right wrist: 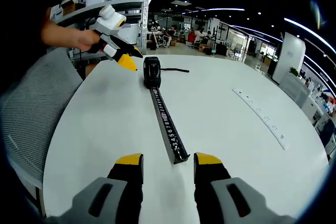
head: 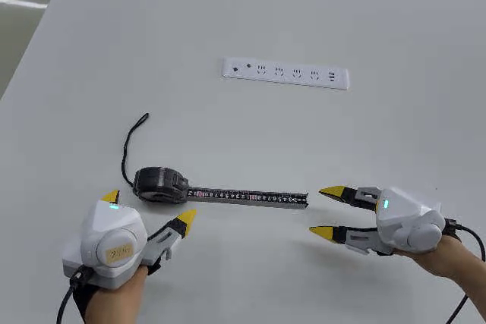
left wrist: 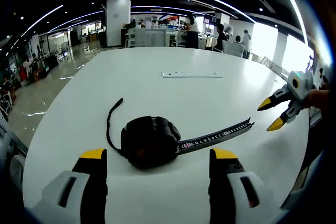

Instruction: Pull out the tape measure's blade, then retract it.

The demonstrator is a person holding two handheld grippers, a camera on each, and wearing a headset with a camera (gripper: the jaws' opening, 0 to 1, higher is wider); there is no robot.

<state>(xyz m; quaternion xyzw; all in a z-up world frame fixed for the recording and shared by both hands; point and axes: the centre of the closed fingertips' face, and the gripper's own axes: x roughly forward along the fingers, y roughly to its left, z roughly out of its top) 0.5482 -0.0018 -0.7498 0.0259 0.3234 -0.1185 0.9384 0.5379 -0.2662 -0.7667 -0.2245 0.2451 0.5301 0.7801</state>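
Currently, the tape measure (head: pixel 161 184), blade (head: pixel 247 197) partly out, is being flanked on the table (head: pixel 380 149) by left gripper (head: pixel 149 207) and right gripper (head: pixel 326 210), jaws held apart.

White table (head: pixel 380 20), tape measure (head: pixel 161 185), power strip (head: pixel 286 73)

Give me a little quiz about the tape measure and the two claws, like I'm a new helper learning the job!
1. Fill in: the left claw is ___ and holds nothing.
2. True or false: the blade of the tape measure lies pulled out on the table.
3. Which is nearest the blade's free end? A) left claw B) right claw C) both equally

Key: 1 open; 2 true; 3 B
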